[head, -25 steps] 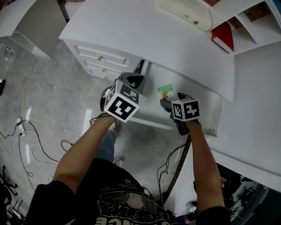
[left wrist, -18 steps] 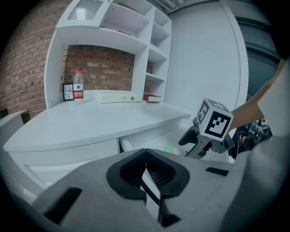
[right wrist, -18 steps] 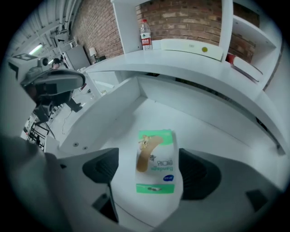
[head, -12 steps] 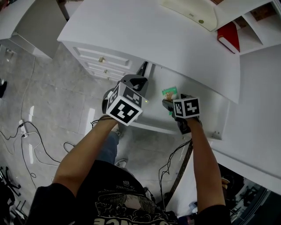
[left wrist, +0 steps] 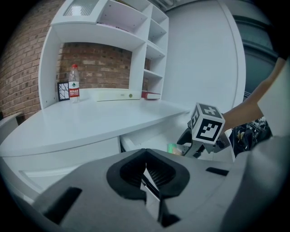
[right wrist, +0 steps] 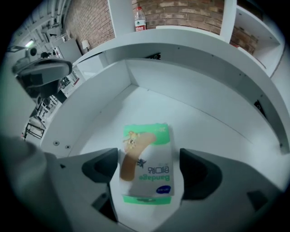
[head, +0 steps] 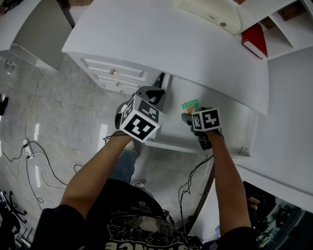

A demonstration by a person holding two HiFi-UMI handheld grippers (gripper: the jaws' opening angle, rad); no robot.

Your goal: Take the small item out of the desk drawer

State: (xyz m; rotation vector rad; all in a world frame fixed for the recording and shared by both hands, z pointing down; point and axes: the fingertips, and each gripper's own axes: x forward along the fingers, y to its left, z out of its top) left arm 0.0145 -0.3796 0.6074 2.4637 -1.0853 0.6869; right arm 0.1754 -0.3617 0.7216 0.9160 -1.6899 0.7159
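Bandage box (right wrist: 147,165), green and white w/ a plaster printed on it, lies flat on the floor of the open drawer (right wrist: 204,108), about mid-drawer in the right gripper view. My R tongs (right wrist: 149,171) straddle it, released: jaws wide apart, box between them. The L pad looks to be at the box's edge, and there's a thin strip of white btwn the box and the R pad. No clamp that I can see. In the head view the box sits at 12 o'clock off the R marker cube, just under the front edge of the bench (head: 171,44).

L tongs (left wrist: 145,171) are clenched on nothing, the ribbed pads meeting in the middle. They hang at 9 o'clock of the R tongs, out in front of the drawer and beside the stack of small knobbed drawers (head: 113,72).

On the bench top: a water bottle (left wrist: 74,81) at the back by the brick wall. A long cream item (head: 208,14) is at 12 o'clock, w/ a red book (head: 255,40) at 1 o'clock on the shelf unit.
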